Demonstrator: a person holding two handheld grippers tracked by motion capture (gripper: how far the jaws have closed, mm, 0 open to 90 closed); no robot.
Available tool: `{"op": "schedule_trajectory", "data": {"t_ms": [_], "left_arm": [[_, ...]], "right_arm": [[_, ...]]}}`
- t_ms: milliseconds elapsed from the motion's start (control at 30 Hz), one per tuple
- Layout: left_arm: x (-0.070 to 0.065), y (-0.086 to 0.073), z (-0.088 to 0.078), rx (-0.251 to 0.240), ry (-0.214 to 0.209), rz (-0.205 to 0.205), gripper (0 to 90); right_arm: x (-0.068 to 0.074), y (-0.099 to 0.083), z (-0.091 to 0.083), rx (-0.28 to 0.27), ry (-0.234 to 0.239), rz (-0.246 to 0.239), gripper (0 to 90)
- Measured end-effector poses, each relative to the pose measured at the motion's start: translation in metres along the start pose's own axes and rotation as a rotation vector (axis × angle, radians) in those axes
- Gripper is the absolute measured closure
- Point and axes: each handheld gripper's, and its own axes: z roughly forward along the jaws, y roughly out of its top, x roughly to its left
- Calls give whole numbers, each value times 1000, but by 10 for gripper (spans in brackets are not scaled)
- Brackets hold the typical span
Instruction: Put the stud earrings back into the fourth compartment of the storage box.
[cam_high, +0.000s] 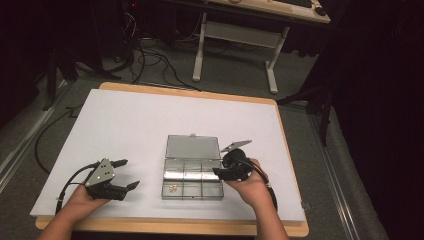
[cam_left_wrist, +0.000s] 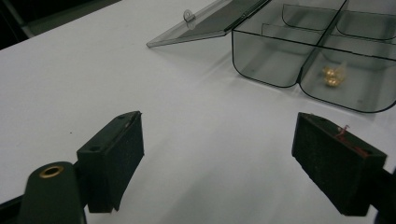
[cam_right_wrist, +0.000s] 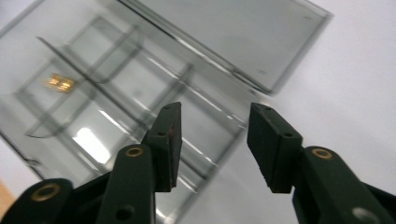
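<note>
The clear compartment box (cam_high: 192, 172) lies open at the centre of the counter (cam_high: 125, 125), with small gold pieces (cam_high: 173, 188) in its lower left cell. The right gripper (cam_high: 216, 171), fingers spread, hovers at its right wall and could push the light box aside. The left gripper (cam_high: 131, 173) waits, fingers spread.

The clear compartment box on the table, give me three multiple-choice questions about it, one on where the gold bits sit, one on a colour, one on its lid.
1. Where do the small gold pieces lie in the clear box?
A. near-left compartment
B. far-right compartment
C. on the lid

2. What colour is the sheet under the box?
A. green
B. white
C. red

3. How is the lid?
A. shut
B. taken off, beside the left claw
C. open, lying back

Answers: 1 A, the high view shows them at the near-left corner. 2 B, the sheet is plain white. 3 C, the lid lies flat beyond the compartments, joined at its hinge edge.
</note>
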Motion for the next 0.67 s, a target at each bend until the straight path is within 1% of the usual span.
{"op": "schedule_trajectory", "data": {"t_ms": [33, 67, 100, 167, 267, 333, 400, 467, 533, 567, 667], "left_arm": [[0, 0, 0, 0, 0, 0, 172], [0, 0, 0, 0, -1, 1, 172], [0, 0, 0, 0, -1, 0, 172], [0, 0, 0, 0, -2, 0, 172], [0, 0, 0, 2, -3, 2, 172], [0, 0, 0, 1, -3, 2, 172], [0, 0, 0, 1, -4, 2, 172], [0, 0, 0, 0, -5, 1, 172], [0, 0, 0, 1, -6, 1, 172], [0, 0, 0, 1, -7, 2, 172], [0, 0, 0, 3, -8, 3, 172]], "right_arm": [[-10, -7, -3, -7, -29, 22, 514], [-15, -11, -5, -13, -42, 34, 506], [-15, -11, -5, -13, -42, 34, 506], [-26, -19, -6, -32, -58, 60, 484], [-43, -35, -6, -53, -100, 99, 456], [-55, -44, -4, -76, -126, 133, 453], [-72, -56, -1, -113, -164, 185, 450], [-81, -63, 1, -127, -184, 217, 448], [-88, -70, 4, -128, -197, 246, 432], [-89, -71, 4, -126, -199, 251, 430], [-89, -72, 5, -142, -210, 250, 406]]}}
